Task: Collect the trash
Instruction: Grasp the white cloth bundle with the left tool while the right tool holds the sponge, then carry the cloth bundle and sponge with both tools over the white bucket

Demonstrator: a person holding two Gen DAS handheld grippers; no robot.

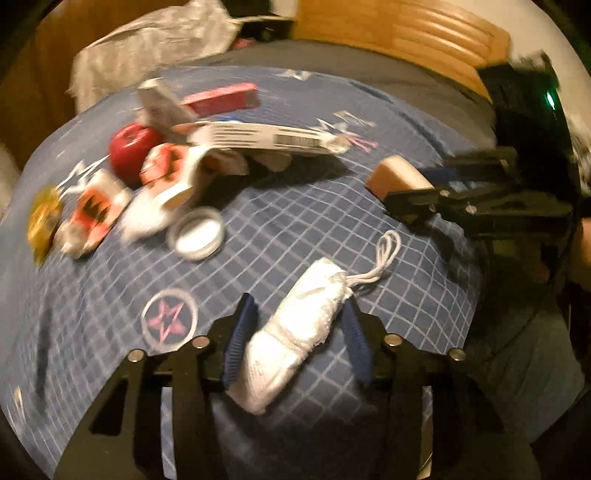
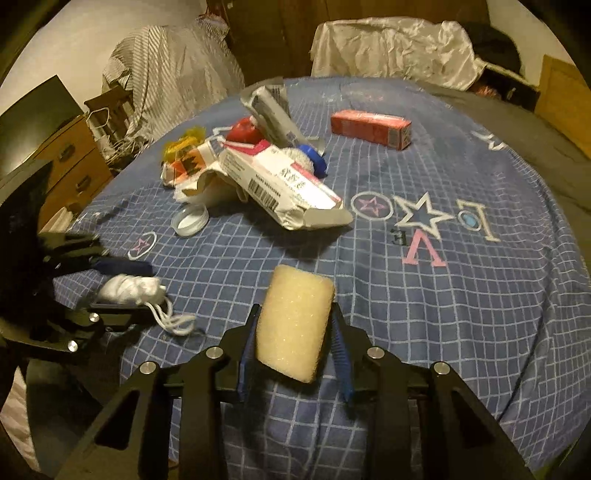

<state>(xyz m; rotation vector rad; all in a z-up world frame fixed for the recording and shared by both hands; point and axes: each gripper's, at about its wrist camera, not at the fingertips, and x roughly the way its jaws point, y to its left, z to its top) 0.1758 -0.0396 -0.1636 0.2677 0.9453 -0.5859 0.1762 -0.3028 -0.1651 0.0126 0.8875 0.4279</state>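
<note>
The blue bedspread (image 2: 461,295) is showing large letters "V", "E" and "L" around a printed star (image 2: 421,218), upside down. The crushed white carton (image 2: 280,184) left of the star is carrying a barcode; its print is too blurred.

A home bedroom: a bed (image 2: 461,295) under a blue checked cover, a wooden headboard (image 1: 399,33), and a drawer chest (image 2: 70,155) beside it.

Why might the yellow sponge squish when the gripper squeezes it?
The yellow sponge looks porous and foamy, so it probably gives under the right gripper and springs back. It likely weighs little and its rough surface shouldn't slip.
</note>
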